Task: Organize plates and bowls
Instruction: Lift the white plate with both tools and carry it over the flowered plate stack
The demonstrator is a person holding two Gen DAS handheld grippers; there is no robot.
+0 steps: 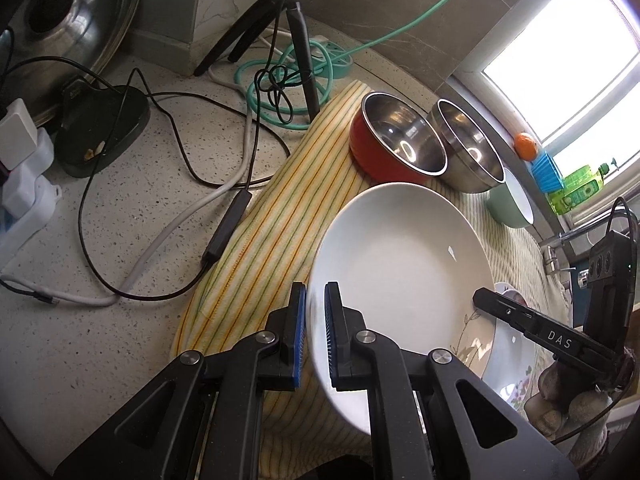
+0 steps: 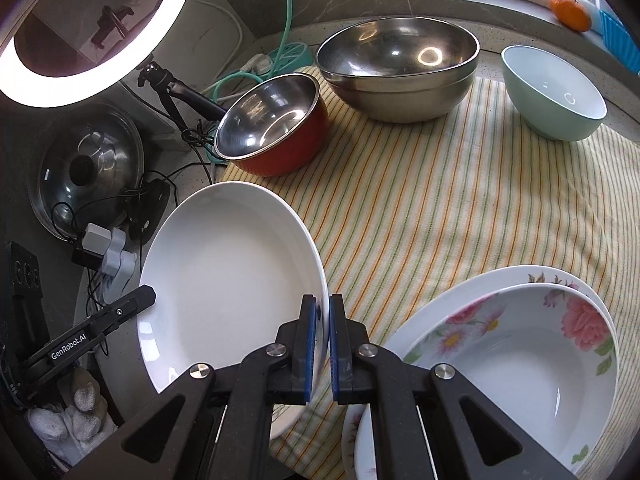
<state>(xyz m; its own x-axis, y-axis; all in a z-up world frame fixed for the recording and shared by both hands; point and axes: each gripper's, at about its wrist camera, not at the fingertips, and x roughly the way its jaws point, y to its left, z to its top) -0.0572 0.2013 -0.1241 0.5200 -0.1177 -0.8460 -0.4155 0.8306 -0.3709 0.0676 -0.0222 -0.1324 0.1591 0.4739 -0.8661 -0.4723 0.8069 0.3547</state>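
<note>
Both grippers point steeply down: the left gripper (image 1: 315, 320) and the right gripper (image 2: 323, 340) each grasp opposite rims of the white plate (image 2: 224, 276), above the striped cloth (image 2: 440, 220).

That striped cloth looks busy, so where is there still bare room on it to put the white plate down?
The widest bare patch of the striped cloth lies between the steel bowl, the green bowl and the floral dishes. The counter beside the cloth is crowded with cables.
</note>
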